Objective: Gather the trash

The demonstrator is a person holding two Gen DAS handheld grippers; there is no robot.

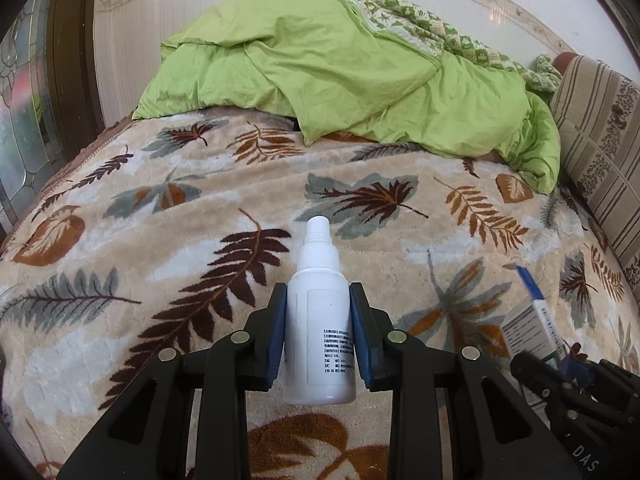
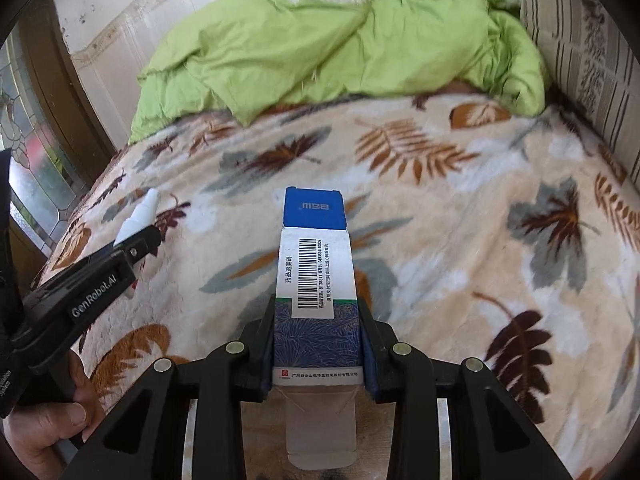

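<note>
Bottle (image 1: 320, 320) sitting between left gripper (image 1: 319, 334) pads, box (image 2: 318, 300) between right gripper (image 2: 319, 340) pads, side by side above blanket (image 1: 160, 220); quilt (image 1: 340, 76) lying behind.

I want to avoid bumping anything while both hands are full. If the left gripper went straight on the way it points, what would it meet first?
Probably the leaf-patterned blanket just beyond the white spray bottle held by the left gripper; the green quilt lies farther on. Depth is uncertain.

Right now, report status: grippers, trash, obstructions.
Left gripper shut on white spray bottle. Right gripper shut on medicine box, end flaps open. Both held above leaf-pattern blanket. Nothing in the way.
</note>
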